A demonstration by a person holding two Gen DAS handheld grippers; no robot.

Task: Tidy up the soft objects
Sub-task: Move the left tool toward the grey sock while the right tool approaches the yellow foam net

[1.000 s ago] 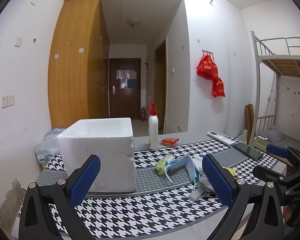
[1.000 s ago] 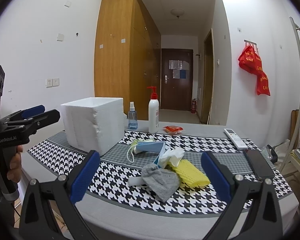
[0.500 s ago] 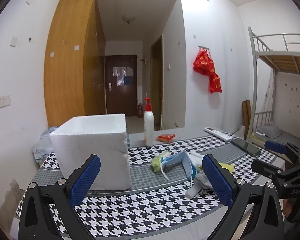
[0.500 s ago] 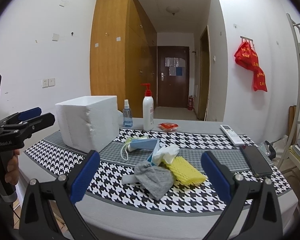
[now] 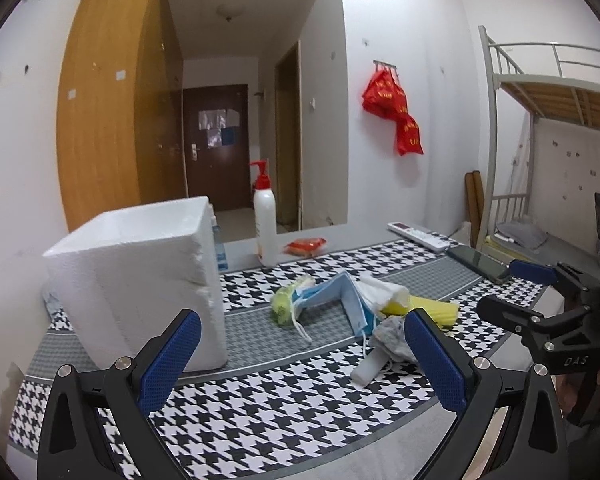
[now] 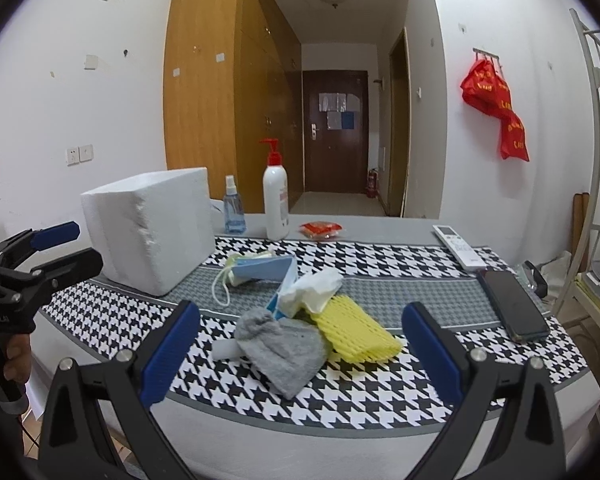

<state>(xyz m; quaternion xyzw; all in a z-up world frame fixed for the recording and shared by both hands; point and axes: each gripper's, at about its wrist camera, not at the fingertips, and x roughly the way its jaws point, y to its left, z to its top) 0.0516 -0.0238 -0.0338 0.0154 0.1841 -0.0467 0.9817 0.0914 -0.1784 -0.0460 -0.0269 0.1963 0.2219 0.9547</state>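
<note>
Grey sock lies right in front of the right gripper, pointing toward it. The left gripper is farther. Both are wide apart, holding nothing.

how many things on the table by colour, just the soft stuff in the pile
grey: 1, the knit cloth
yellow: 1, the foam net sleeve
white: 1, the crumpled tissue
blue: 1, the face mask
yellow-green: 1, the bundle at the mask's far end
total: 5

Foam box beside soft pile
</note>
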